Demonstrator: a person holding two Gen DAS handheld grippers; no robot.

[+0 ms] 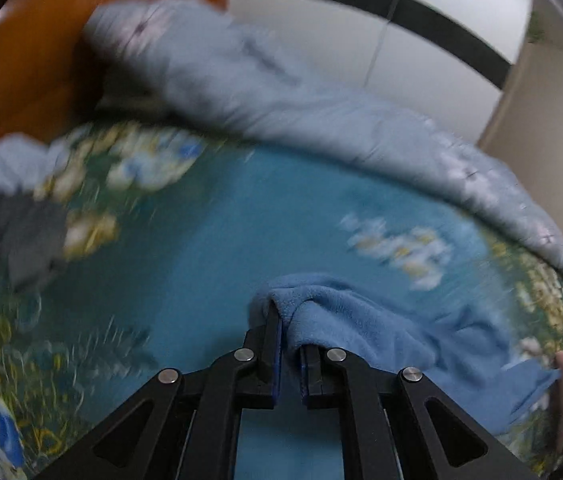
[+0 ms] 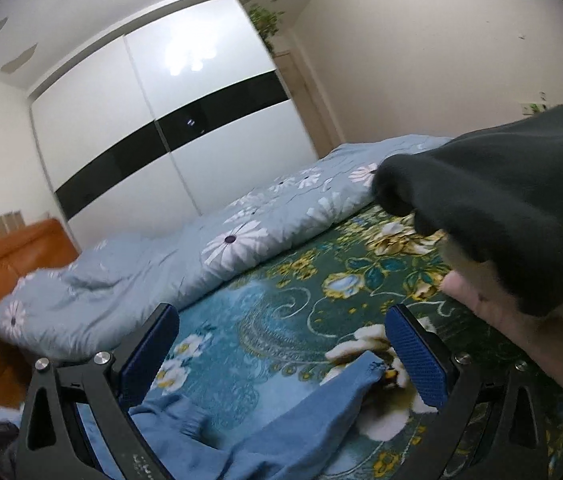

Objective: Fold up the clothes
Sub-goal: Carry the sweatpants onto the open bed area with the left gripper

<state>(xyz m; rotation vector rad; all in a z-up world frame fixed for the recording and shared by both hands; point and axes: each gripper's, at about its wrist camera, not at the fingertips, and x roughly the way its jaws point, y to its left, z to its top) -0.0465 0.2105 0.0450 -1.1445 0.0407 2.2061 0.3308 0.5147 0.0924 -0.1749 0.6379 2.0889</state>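
Between the fingers of the left gripper (image 1: 290,340) a bunched fold of the blue fleece garment (image 1: 381,332) is pinched tight, the two black fingers pressed onto the cloth with only the fabric keeping them apart. From that pinch the garment trails off to the right across the bedspread (image 1: 209,216), which is teal with white and yellow flowers. A grey piece of clothing (image 1: 9,236) lies well apart at the left edge of the bed, and a pale blue quilt (image 1: 281,104) with white daisies is heaped along the far side against the orange headboard (image 1: 21,60); much of this view is blurred. On the other side, the right gripper (image 2: 281,344) is spread wide, its blue-padded fingers (image 2: 417,356) holding nothing. Part of the blue garment lies on the bedspread just below and between those fingers, one corner reaching close to the right pad. A bare hand (image 2: 521,328) in a dark sleeve (image 2: 501,208) hovers at the right, above the flowered bedspread. Beyond the quilt stands a white wardrobe (image 2: 153,92) crossed by a black band.
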